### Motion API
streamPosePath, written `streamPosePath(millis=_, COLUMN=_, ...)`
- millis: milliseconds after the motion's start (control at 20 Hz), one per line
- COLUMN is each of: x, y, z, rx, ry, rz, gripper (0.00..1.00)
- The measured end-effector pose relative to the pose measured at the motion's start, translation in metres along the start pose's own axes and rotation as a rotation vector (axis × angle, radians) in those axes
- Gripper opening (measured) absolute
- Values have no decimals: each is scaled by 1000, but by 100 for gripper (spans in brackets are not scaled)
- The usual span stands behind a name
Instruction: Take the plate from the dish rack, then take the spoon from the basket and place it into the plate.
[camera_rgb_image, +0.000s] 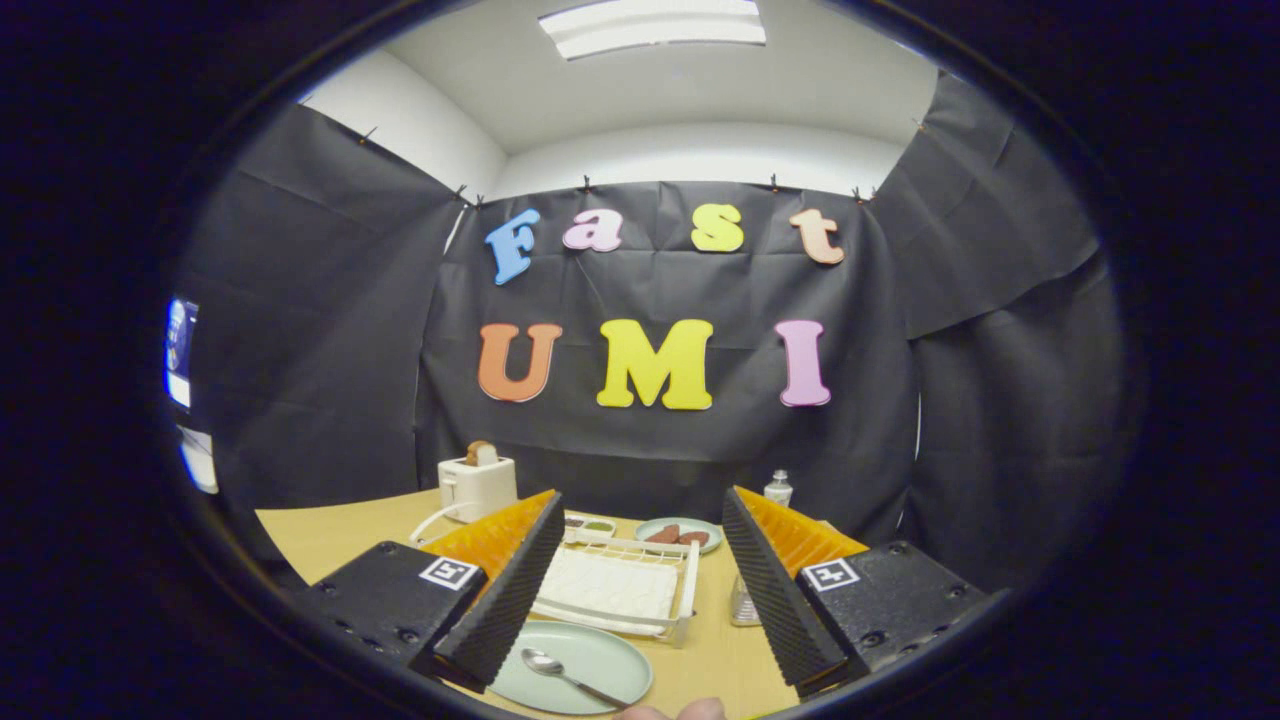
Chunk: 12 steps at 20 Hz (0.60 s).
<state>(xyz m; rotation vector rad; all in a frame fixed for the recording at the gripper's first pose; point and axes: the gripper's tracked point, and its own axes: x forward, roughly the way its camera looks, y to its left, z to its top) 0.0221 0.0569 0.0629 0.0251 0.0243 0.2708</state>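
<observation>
A pale green plate (585, 662) lies flat on the wooden table (340, 540), low between my fingers and close to me. A metal spoon (565, 673) rests in the plate, bowl toward the left finger, handle running to the right. Just beyond the plate stands the white wire dish rack (625, 585) with its tray bare. My gripper (640, 590) hangs above the table, raised over the plate, open with a wide gap and nothing between the fingers.
A white toaster (477, 485) with a slice of bread stands at the back left. Beyond the rack lie a small dish (590, 525) and a green plate with brown food (680, 535). A small bottle (778, 488) and a glass shaker (742, 602) stand right. A fingertip (700, 710) shows nearest me.
</observation>
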Motion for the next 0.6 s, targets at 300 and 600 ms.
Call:
streamPosePath(millis=300, x=-22, y=9, z=-14, rx=-30, ry=-17, rz=-86, gripper=100)
streamPosePath(millis=600, x=-33, y=25, z=-13, rx=-11, ry=-26, rz=-71, gripper=100)
